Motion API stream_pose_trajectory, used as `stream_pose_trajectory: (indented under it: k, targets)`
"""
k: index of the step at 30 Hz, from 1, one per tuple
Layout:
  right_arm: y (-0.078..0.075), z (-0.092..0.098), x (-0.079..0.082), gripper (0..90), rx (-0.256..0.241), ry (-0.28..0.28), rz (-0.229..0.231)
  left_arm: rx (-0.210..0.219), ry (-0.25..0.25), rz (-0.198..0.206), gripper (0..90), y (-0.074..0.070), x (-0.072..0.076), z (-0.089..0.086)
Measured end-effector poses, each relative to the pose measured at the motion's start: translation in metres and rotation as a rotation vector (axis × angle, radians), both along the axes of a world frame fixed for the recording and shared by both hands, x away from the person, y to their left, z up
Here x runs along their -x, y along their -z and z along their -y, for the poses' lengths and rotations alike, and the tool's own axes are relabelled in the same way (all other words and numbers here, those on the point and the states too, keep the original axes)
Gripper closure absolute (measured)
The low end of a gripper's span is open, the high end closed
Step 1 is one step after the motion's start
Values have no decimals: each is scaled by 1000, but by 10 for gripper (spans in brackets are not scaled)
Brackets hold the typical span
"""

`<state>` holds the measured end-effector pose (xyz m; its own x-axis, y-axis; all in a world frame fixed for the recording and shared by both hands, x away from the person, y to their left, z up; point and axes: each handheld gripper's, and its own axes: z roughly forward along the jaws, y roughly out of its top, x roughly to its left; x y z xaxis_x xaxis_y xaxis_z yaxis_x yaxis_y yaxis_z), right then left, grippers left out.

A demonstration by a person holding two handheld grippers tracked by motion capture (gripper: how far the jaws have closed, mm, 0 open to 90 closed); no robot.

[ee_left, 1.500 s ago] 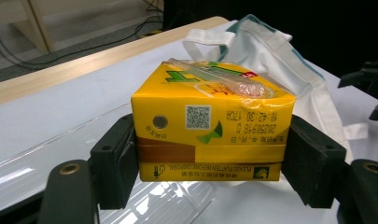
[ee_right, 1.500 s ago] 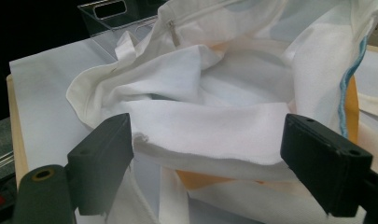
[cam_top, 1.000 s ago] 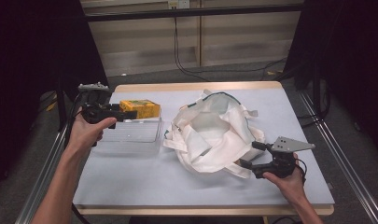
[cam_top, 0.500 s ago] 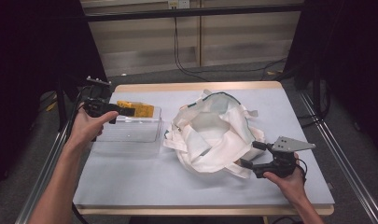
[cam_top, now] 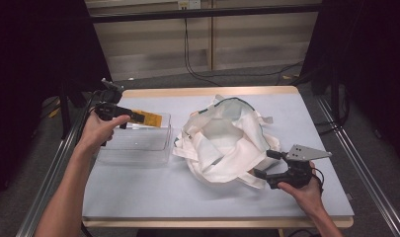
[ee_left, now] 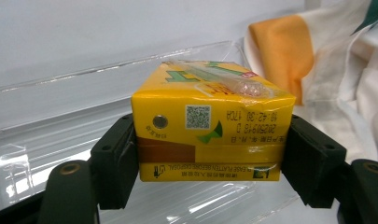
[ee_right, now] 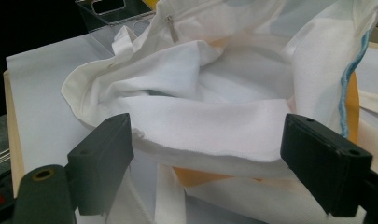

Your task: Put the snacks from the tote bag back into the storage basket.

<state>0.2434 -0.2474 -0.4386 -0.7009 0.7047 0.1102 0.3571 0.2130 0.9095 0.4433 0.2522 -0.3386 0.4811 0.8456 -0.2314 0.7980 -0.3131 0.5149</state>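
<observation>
1. Yellow drink carton (ee_left: 210,123) sits clamped between the jaws of the left gripper (cam_top: 119,112), one black jaw pressed on each short side, with its straw (ee_left: 224,78) stuck on the top face. In the high view it hangs over the far left corner of the clear plastic bin (cam_top: 138,143), above the rim and not resting in it.

2. I judge the step in hand is to carry the carton over to the white cloth bag (cam_top: 222,140). To do it well, keep the carton level and the grip firm but not crushing, because such a carton dents easily and may leak at the straw hole.

3. Lift it clear over the bin wall before moving sideways, so the carton does not catch on the rim.

4. Right gripper (cam_top: 266,174) has its jaws open, standing wide apart at the near edge of the bag, with a fold of white cloth (ee_right: 210,128) lying between them but not pinched. It would help to close on this fold and raise it, so the mouth of the bag stays open.

5. Containers: the bin looks empty as far as I can see through its walls. The bag lies crumpled on the bench (cam_top: 153,192); whether something is inside I cannot tell.
</observation>
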Motion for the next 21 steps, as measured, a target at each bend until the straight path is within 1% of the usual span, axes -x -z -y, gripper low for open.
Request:
stream_pose_trajectory:
  k: [1,2,4,5,6,8,9,10,11,12,13,14,15,16,17,18,19,21]
  targets:
    - [0,0,0,169,-3,0,-3,2,-12,-13,278,2,-2,1]
    - [0,0,0,169,-3,1,-6,0,-12,-23,278,3,-3,2]
    - [1,1,-1,168,-4,2,-7,-11,-30,-35,278,5,-6,4]
    - [1,1,-1,168,-3,1,-6,-27,-26,-37,278,6,-8,5]
    - [1,1,-1,168,-3,3,-4,-29,-23,-42,278,6,-9,6]
    - [1,2,-1,169,-4,3,-7,-42,-38,-46,278,7,-12,9]
    - [2,2,-1,169,-5,5,-6,-37,-39,-51,278,8,-13,11]
    - [2,3,-1,169,-5,4,-8,-44,-37,-63,278,8,-15,12]
    - [4,4,-2,169,-5,4,-10,-38,-49,-66,278,9,-15,14]
    - [4,4,-2,169,-5,4,-10,-44,-48,-75,278,10,-17,16]
    - [4,4,-3,169,-7,5,-13,-58,-39,-79,278,11,-19,17]
    - [4,4,-3,168,-8,5,-16,-61,-38,-82,278,11,-21,18]
    - [5,5,-3,169,-8,5,-14,-65,-44,-94,278,12,-22,20]
    - [5,5,-3,169,-7,4,-14,-64,-51,-97,278,13,-23,22]
    - [5,5,-3,168,-6,6,-14,-50,-75,-98,278,15,-24,25]
    - [5,5,-4,168,-9,6,-10,-68,-44,-109,278,14,-25,25]
    - [4,4,-4,168,-9,8,-12,-61,-60,-114,278,14,-25,27]
    - [4,4,-4,168,-9,8,-13,-73,-62,-124,278,14,-26,28]
